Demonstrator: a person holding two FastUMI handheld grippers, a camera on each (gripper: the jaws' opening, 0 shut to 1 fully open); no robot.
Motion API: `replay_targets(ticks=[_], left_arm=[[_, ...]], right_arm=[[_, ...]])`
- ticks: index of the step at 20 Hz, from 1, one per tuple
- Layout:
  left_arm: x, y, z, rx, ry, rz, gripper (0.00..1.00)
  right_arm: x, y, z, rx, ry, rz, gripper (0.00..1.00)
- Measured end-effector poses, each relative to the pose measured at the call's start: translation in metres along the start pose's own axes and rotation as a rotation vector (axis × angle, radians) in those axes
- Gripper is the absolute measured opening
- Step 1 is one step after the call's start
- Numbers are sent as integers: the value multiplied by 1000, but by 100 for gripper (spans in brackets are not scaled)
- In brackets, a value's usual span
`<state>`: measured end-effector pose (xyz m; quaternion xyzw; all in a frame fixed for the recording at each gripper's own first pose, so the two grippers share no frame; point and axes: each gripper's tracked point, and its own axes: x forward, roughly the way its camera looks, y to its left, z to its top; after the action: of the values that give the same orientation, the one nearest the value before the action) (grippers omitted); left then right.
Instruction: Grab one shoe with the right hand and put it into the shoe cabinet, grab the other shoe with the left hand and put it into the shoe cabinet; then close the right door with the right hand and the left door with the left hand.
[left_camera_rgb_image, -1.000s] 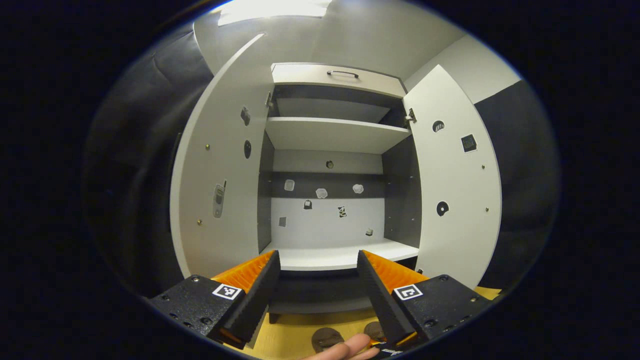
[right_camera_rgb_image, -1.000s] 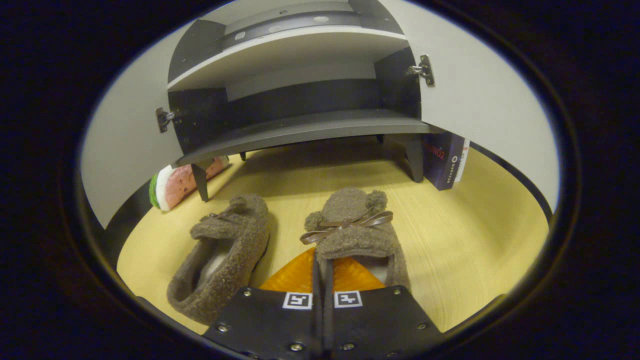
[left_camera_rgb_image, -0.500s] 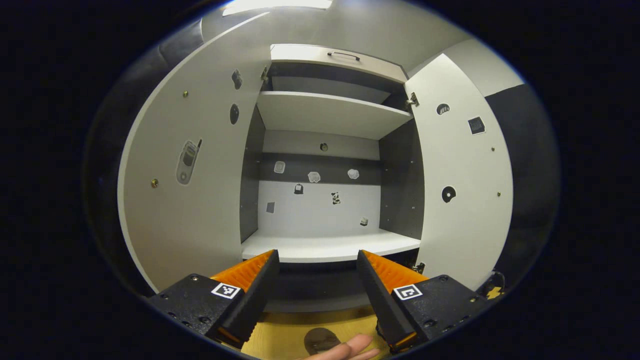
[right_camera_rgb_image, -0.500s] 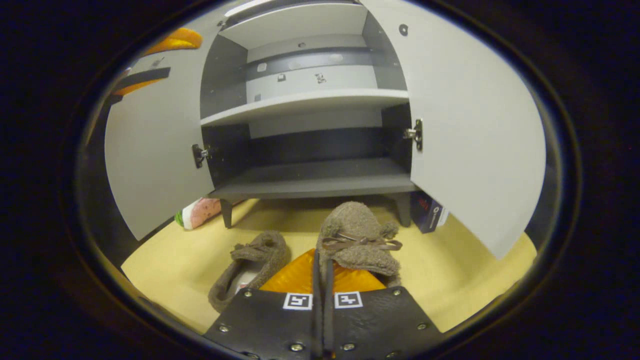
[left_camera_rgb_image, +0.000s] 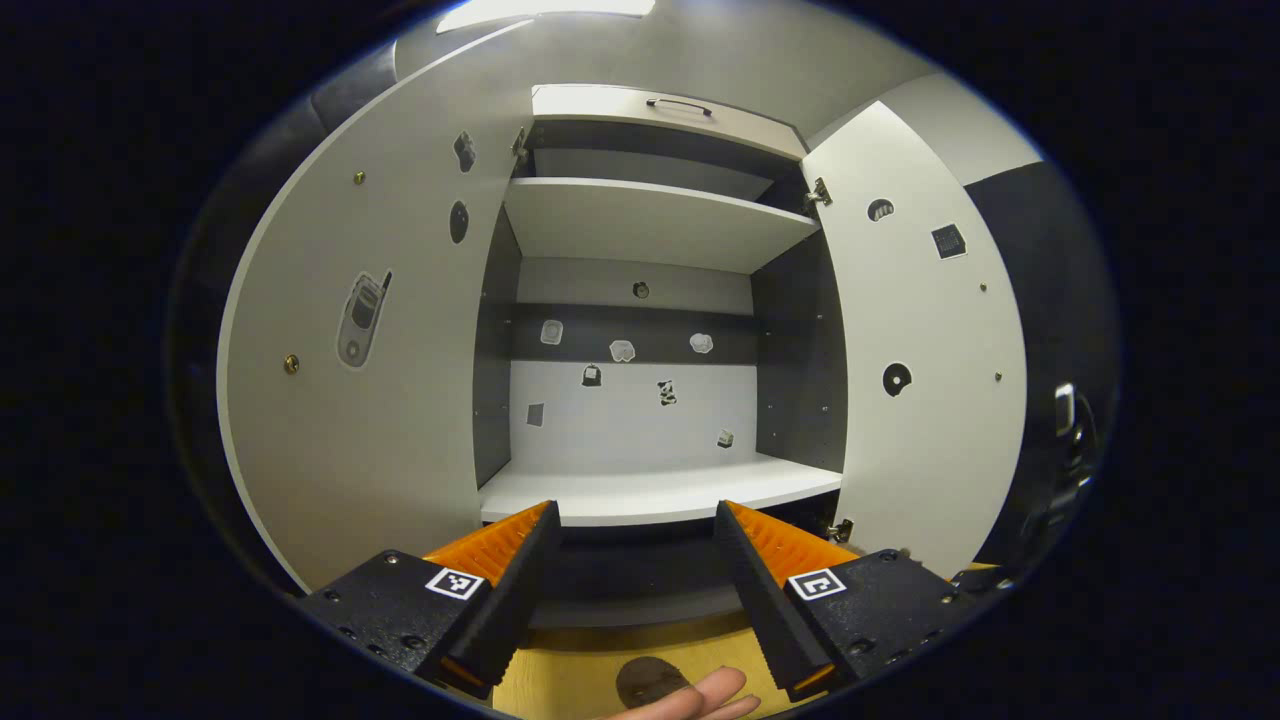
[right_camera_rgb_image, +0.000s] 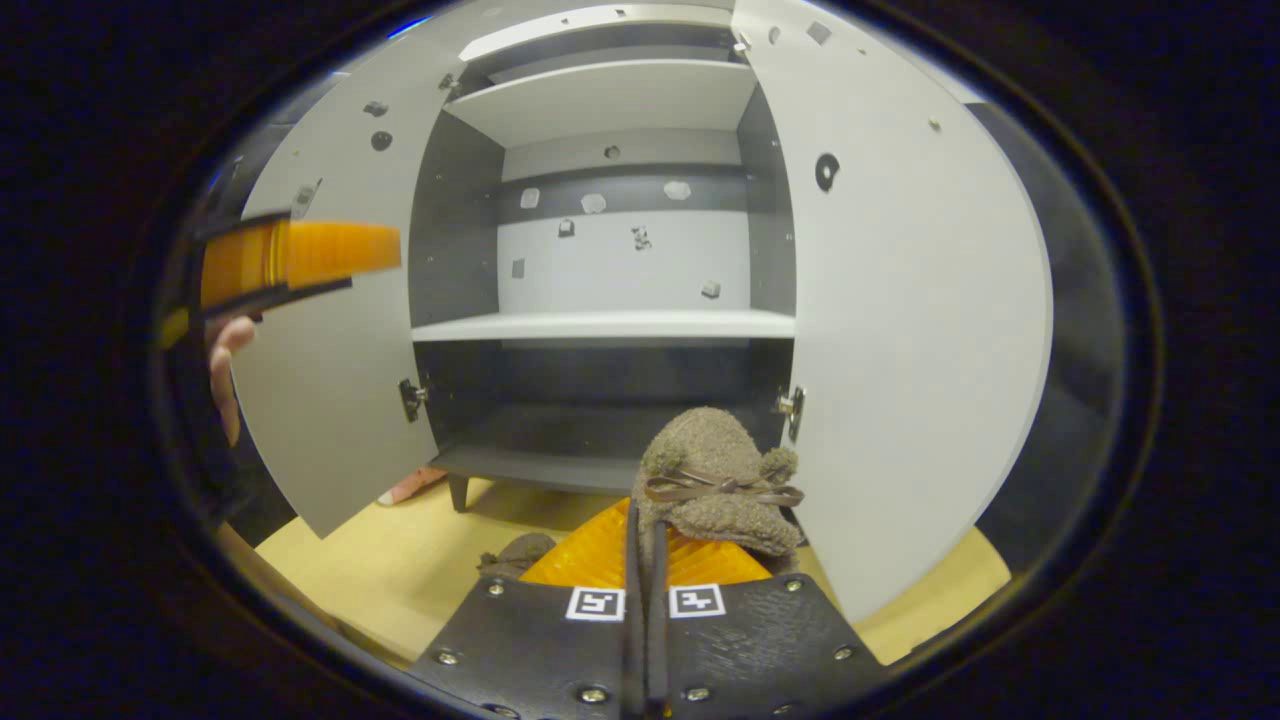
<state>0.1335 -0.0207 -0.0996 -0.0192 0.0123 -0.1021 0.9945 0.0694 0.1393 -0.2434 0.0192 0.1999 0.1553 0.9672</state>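
My right gripper (right_camera_rgb_image: 643, 520) is shut on a brown fuzzy shoe (right_camera_rgb_image: 715, 475) with a ribbon bow. It holds the shoe in the air in front of the open shoe cabinet (right_camera_rgb_image: 600, 325), about level with the dark bottom shelf (right_camera_rgb_image: 540, 462). The other brown shoe (right_camera_rgb_image: 512, 552) lies on the yellow floor below; in the left gripper view that shoe (left_camera_rgb_image: 645, 680) sits under the fingers. My left gripper (left_camera_rgb_image: 632, 512) is open with nothing in it, facing the white middle shelf (left_camera_rgb_image: 650, 495). An orange finger (right_camera_rgb_image: 330, 252) of it appears at the left of the right gripper view.
Both cabinet doors stand wide open: the left door (left_camera_rgb_image: 380, 420) and the right door (left_camera_rgb_image: 930, 400). A pink and green object (right_camera_rgb_image: 408, 487) lies on the floor beside the cabinet's left leg. A person's finger (left_camera_rgb_image: 705, 692) shows under the left gripper.
My right gripper has lifted the shoe off the floor and up toward the cabinet front. The left gripper drifted slightly closer to the cabinet and stayed open.
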Motion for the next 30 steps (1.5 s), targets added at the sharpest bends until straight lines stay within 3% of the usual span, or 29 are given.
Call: replay_targets(ticks=[6,7,8,16,20,25,30], left_arm=[[12,9,-11,-29,43,11,95],[13,10,-12,-33,48,9,95],[15,11,-12,-33,48,9,95],[19,9,-12,-47,45,-1,95],[19,14,-11,-42,40,13,95],[21,16,-11,-53,38,10,95],[28,20,-17,-51,56,15,95]], right_arm=[[-2,0,110,-69,-69,31,2],[1,1,128,-76,-78,38,6],[7,3,145,-80,-82,44,2],[96,18,237,-60,-46,46,3],[167,11,249,-60,-8,14,3],[244,-14,211,-82,83,-56,4],[293,-19,193,-98,94,-20,4]])
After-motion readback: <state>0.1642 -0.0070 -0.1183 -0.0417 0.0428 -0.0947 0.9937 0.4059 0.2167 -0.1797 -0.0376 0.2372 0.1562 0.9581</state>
